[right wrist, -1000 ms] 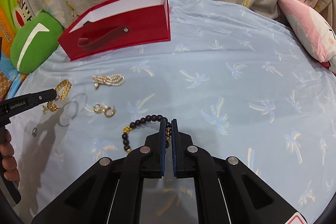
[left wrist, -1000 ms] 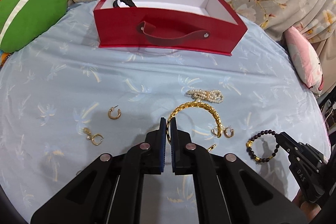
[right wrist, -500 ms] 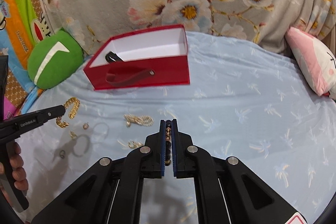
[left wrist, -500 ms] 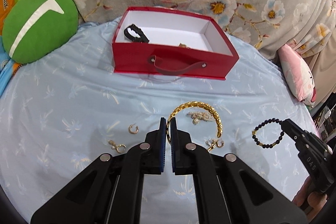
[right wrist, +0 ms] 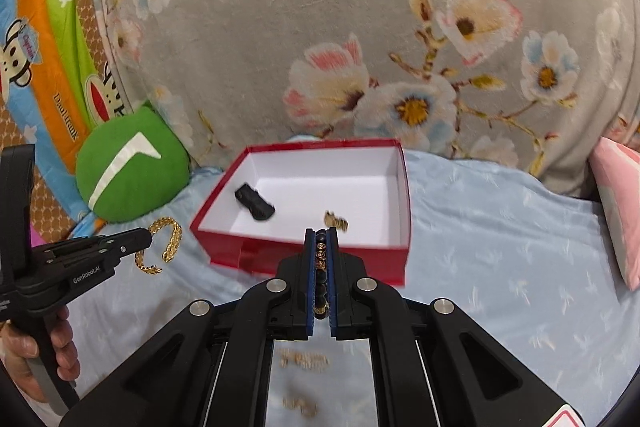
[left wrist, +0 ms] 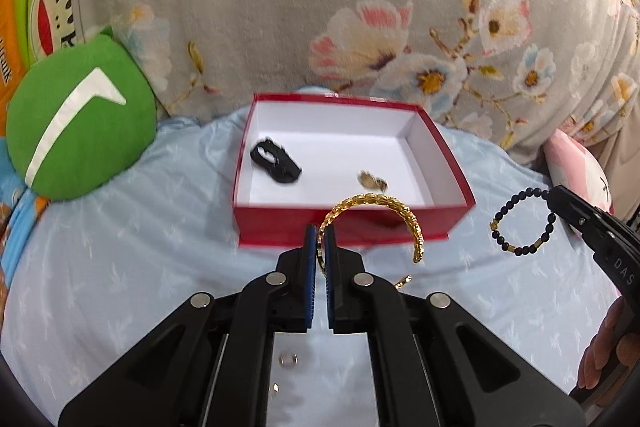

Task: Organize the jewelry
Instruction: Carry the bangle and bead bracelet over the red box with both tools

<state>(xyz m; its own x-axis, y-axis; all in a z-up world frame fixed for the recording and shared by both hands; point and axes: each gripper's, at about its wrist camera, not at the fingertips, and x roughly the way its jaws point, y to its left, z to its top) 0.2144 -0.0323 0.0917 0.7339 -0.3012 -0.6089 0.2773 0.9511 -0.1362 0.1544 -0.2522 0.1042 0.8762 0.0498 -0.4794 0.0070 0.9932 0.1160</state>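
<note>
Left tongs (left wrist: 319,233) clenched on one gold bangle (left wrist: 380,203), held above bed (left wrist: 120,267). Right tongs (right wrist: 321,239) clenched on one black bead bracelet (left wrist: 520,223). One red box (left wrist: 352,223) ahead, holding two pieces: black item (left wrist: 276,163), gold item (left wrist: 372,180).

I see my left gripper (left wrist: 319,239) as black plastic with blue pads and silver round screws. My right gripper (right wrist: 321,247) looks the same; white "GenRobot.AI" lettering marks the left one's side.
</note>
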